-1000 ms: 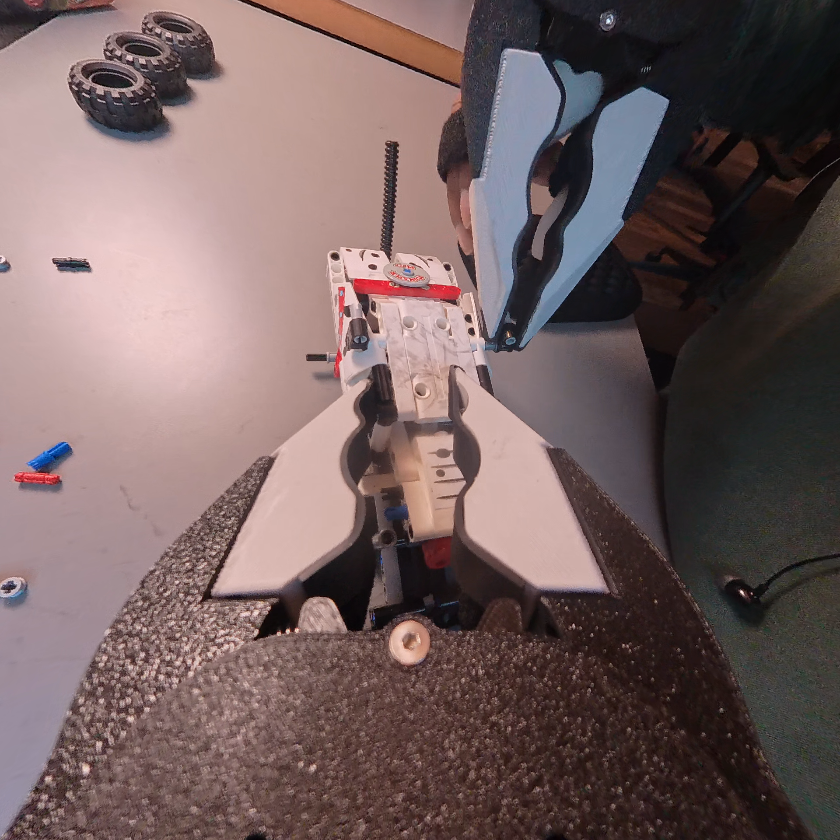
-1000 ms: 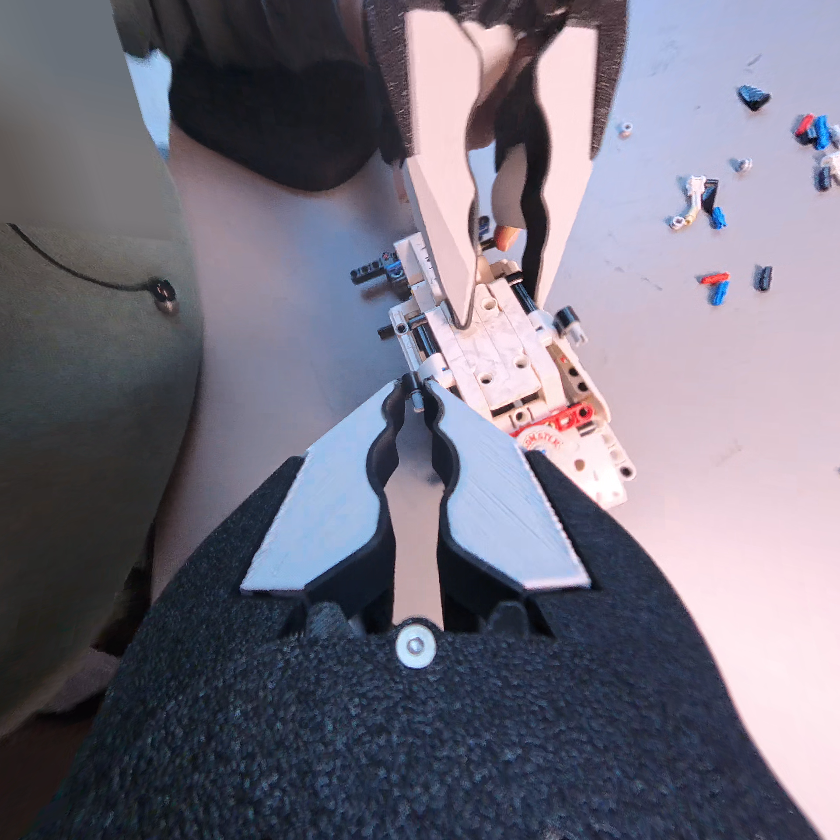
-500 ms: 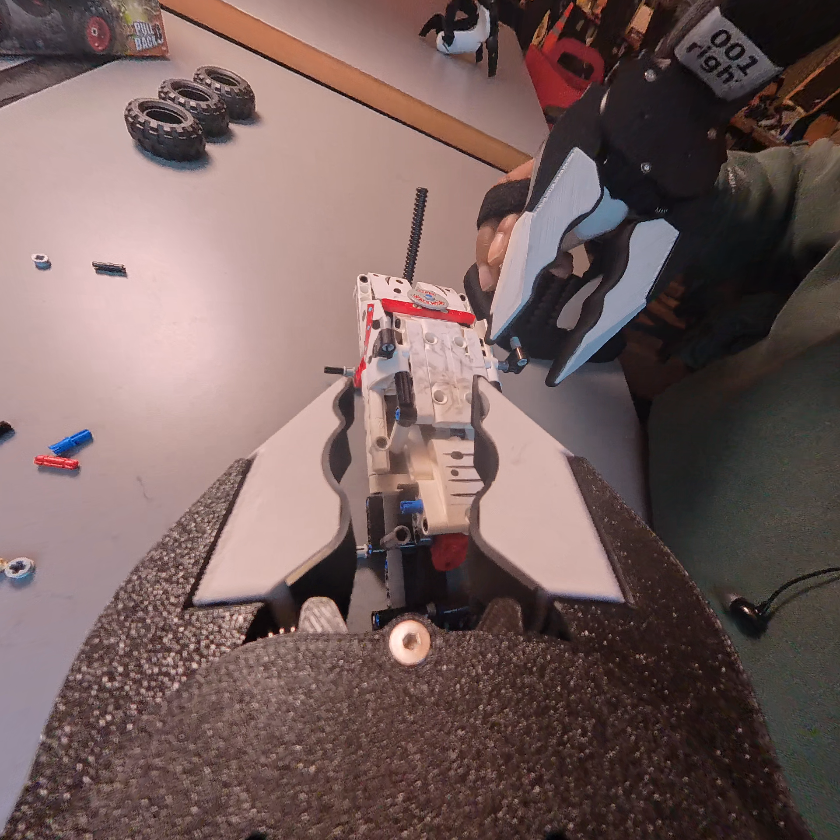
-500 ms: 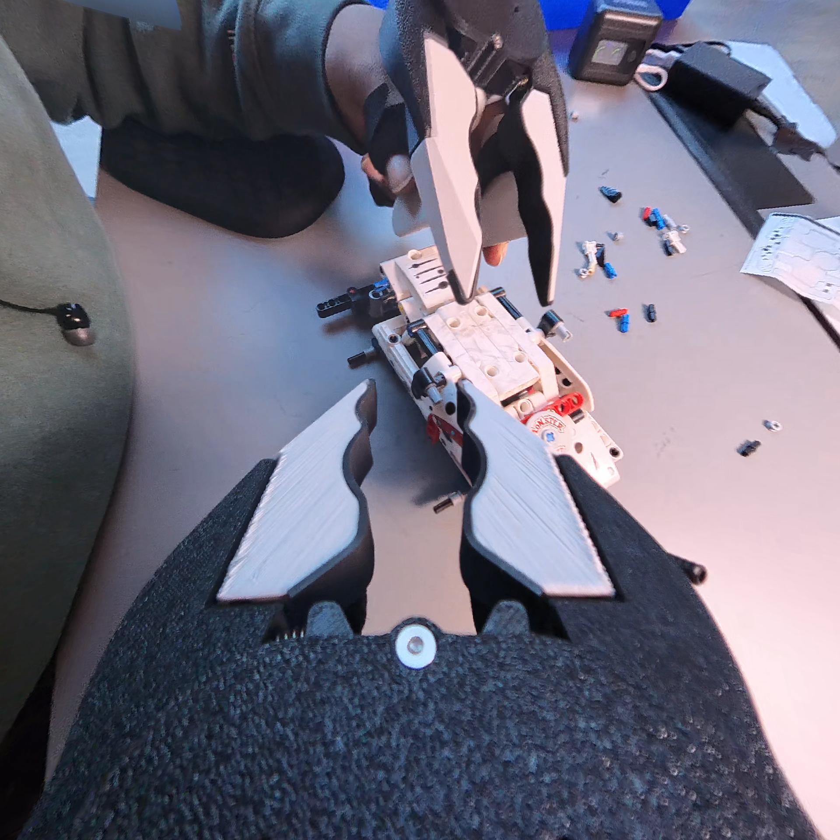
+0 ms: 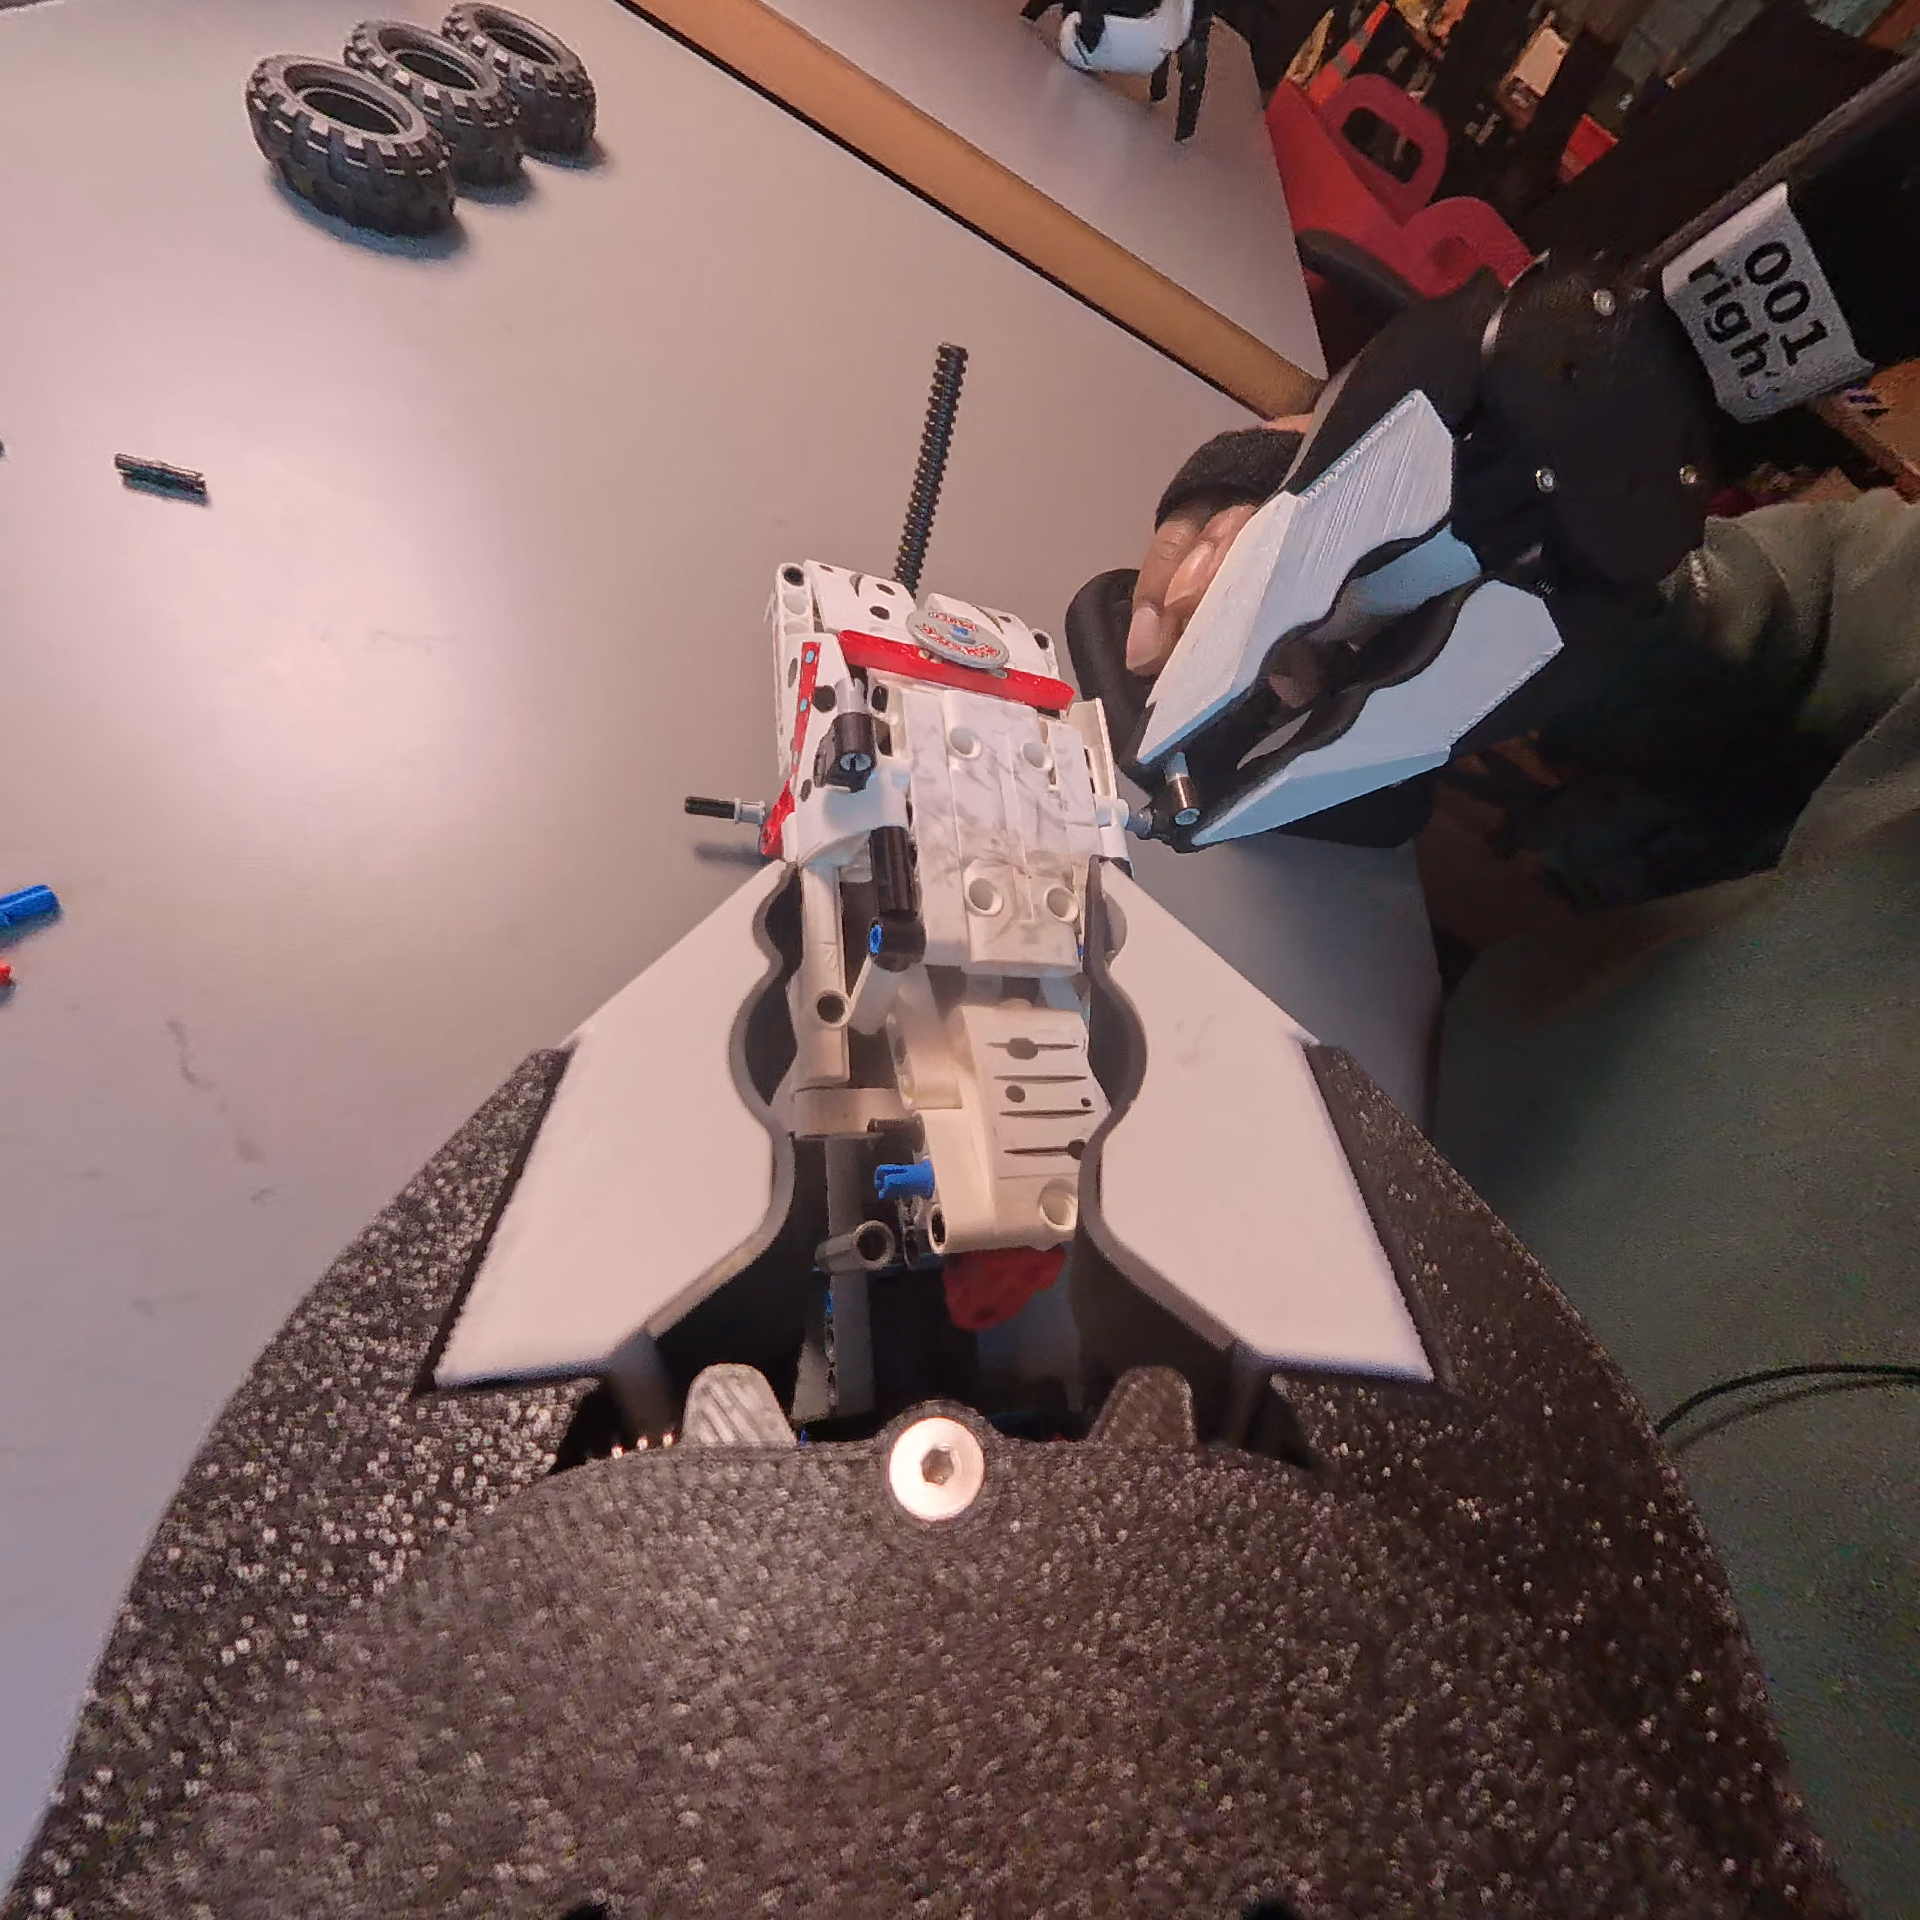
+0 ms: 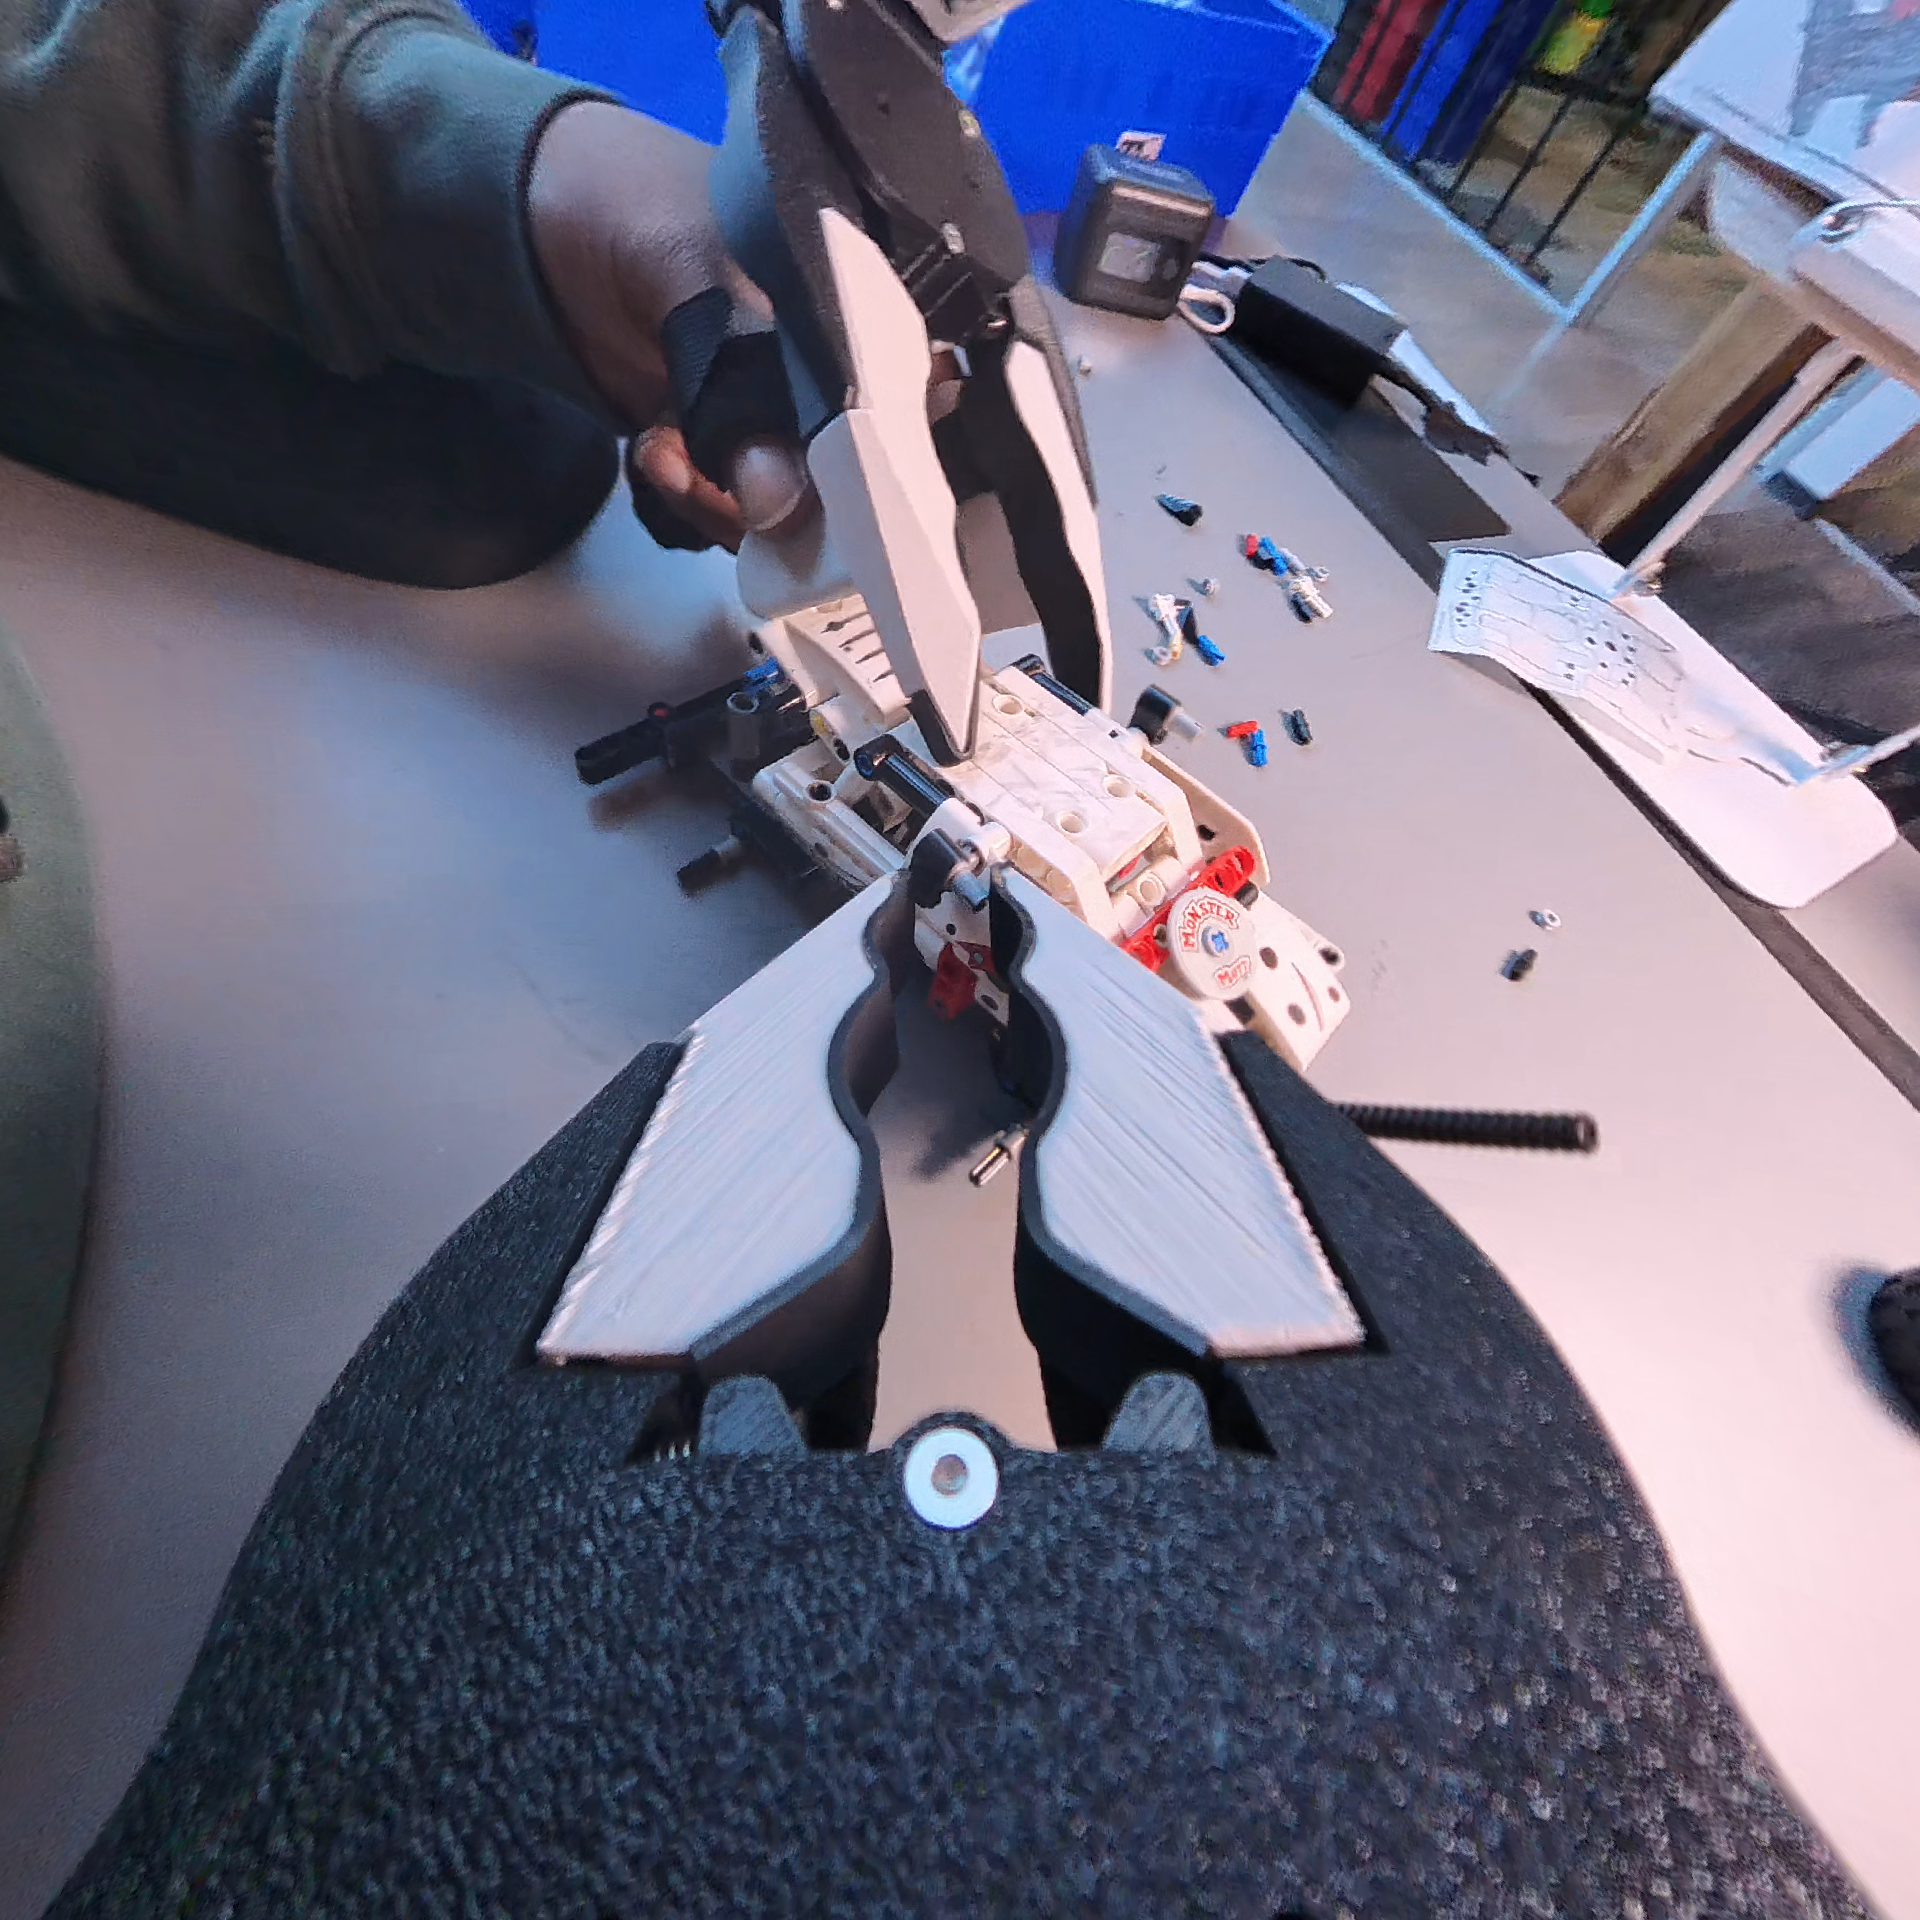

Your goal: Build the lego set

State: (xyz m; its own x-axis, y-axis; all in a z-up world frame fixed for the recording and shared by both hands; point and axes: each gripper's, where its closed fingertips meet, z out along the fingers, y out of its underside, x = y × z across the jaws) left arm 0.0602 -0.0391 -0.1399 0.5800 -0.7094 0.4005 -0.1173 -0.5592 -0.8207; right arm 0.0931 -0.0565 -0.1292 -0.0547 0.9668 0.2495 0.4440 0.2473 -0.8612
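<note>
my left gripper (image 5: 940, 914) has its fingers clamped on the white lego car body (image 5: 966, 821), which sits near the counter (image 5: 416, 675) edge. my right gripper (image 6: 951, 883) has its fingers narrowed around a small black-and-grey pin (image 6: 954, 864) sticking out of the car's side; whether they actually pinch it i cannot tell. a black spring-like rod (image 5: 930, 457) lies just behind the car. three black tires (image 5: 416, 114) stand well apart at the far corner. a short black axle (image 5: 158, 475) and a blue pin (image 5: 26, 902) lie off to the left. loose small pieces (image 6: 1236, 623) and a printed sheet (image 6: 1621, 665) lie beyond the car.
</note>
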